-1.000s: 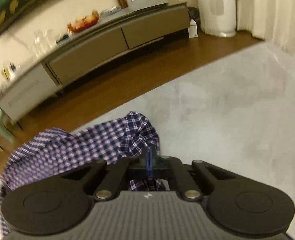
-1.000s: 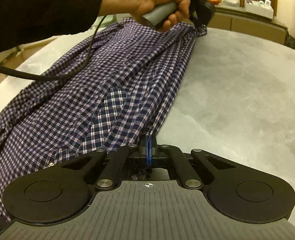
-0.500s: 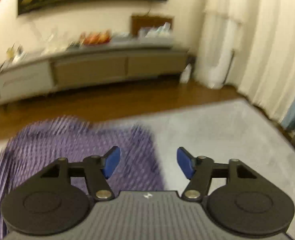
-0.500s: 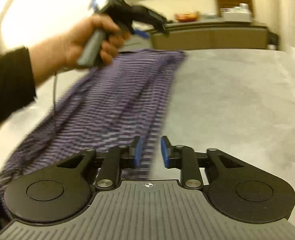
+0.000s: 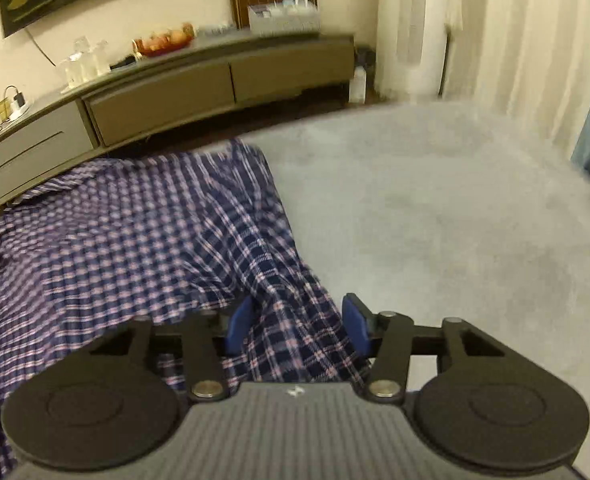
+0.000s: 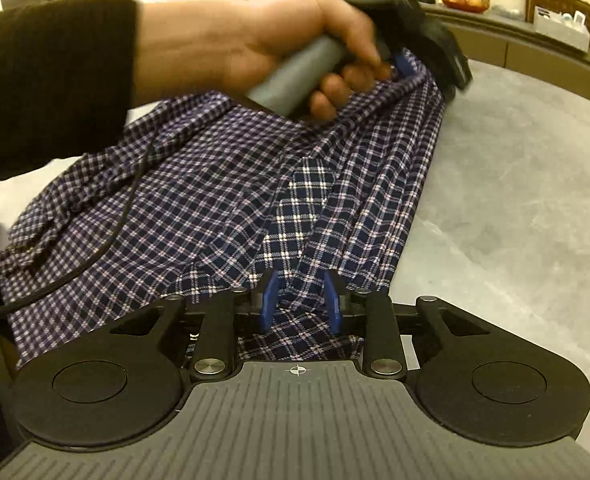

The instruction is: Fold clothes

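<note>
Navy-and-white checked cotton shirt (image 5: 143,240), spread in loose ridges over the left half of a pale grey matte table top (image 5: 435,220), its far edge toward 11 o'clock in the left wrist view and its long right edge running from 12 down to 6 o'clock in the right wrist view. Left gripper (image 5: 297,322) with blue-padded black fingers (image 5: 237,324) set apart, straddling a raised fold of the shirt at 6 o'clock, pads just beside the cloth and not pinching it. Right gripper (image 6: 300,300) likewise parted, blue pads (image 6: 269,298) either side of a bunched ridge at the shirt's near hem (image 6: 295,332), cloth between them but not squeezed. Up at 12 o'clock in the right wrist view, a hand (image 6: 279,40) in a black ribbed sleeve (image 6: 51,80) wrapped round the grey handle (image 6: 295,80) of the other gripper, its tip at the shirt's far corner. Thin black cable (image 6: 107,240) trailing across the cloth toward 9 o'clock. Beyond the table at 11 o'clock, a long low grey-brown sideboard (image 5: 175,88) against a cream wall, pale curtains (image 5: 515,32) at 1 o'clock.
</note>
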A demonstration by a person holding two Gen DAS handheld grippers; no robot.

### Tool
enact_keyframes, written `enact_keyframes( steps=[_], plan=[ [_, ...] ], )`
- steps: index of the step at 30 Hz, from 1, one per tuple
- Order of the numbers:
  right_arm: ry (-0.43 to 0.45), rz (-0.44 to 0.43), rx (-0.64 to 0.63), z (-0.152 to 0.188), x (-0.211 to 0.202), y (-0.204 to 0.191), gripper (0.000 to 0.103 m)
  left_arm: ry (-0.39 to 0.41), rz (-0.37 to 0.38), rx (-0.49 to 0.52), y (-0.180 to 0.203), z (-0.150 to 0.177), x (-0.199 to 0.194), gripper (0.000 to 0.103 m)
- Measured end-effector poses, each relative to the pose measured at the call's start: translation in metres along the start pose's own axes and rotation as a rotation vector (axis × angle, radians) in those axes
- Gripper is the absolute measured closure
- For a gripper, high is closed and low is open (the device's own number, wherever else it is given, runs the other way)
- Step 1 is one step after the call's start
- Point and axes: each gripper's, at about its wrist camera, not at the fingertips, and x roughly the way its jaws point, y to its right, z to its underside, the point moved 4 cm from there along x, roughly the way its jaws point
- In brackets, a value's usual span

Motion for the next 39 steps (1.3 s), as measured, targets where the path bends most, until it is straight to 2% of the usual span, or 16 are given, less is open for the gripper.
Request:
enact_keyframes(
  steps=[4, 7, 11, 13, 15, 17, 19, 23, 26, 29, 33, 36, 38, 39],
  plan=[
    [0.104, -0.016, 0.060, -0.011, -0.019, 0.015, 0.062, 0.038, -0.047, -0.040, -0.031, 0.051, -0.079, 0.046],
    [0.064, -0.025, 0.061, -0.008, -0.011, 0.014, 0.060, 0.064, -0.083, -0.069, -0.055, 0.090, -0.139, 0.043],
    [0.054, 0.043, -0.003, -0.001, -0.015, 0.010, 0.050, 0.100, -0.132, -0.108, -0.086, 0.143, -0.219, 0.039],
    [0.057, 0.073, -0.019, 0.001, -0.020, 0.011, 0.049, 0.118, -0.157, -0.127, -0.102, 0.169, -0.259, 0.030],
    [0.091, 0.078, 0.047, 0.002, -0.036, 0.023, 0.039, 0.099, -0.185, -0.179, -0.126, 0.197, -0.288, 0.028],
    [0.085, 0.065, 0.114, 0.011, -0.037, 0.031, 0.036, 0.053, -0.197, -0.285, -0.152, 0.231, -0.308, 0.028],
    [0.067, 0.047, 0.188, 0.022, -0.034, 0.038, 0.036, 0.017, -0.177, -0.383, -0.170, 0.258, -0.317, 0.028],
    [0.069, -0.003, 0.310, 0.050, -0.045, 0.032, 0.035, -0.001, -0.126, -0.541, -0.191, 0.297, -0.329, 0.027],
    [0.077, -0.019, 0.383, 0.068, -0.050, 0.021, 0.032, -0.010, -0.096, -0.561, -0.184, 0.309, -0.331, 0.027],
    [0.089, 0.000, 0.398, 0.080, -0.057, 0.001, 0.032, -0.018, -0.068, -0.577, -0.176, 0.321, -0.332, 0.026],
    [0.086, 0.008, 0.361, 0.094, -0.067, -0.025, 0.032, -0.028, -0.029, -0.599, -0.165, 0.337, -0.335, 0.026],
    [0.082, 0.028, 0.289, 0.103, -0.070, -0.047, 0.031, -0.021, -0.064, -0.601, -0.164, 0.343, -0.338, 0.026],
    [0.072, 0.070, 0.196, 0.103, -0.073, -0.062, 0.032, -0.018, -0.071, -0.586, -0.161, 0.343, -0.336, 0.026],
    [0.066, 0.091, 0.150, 0.104, -0.074, -0.069, 0.040, -0.017, -0.064, -0.569, -0.159, 0.340, -0.334, 0.029]
  ],
)
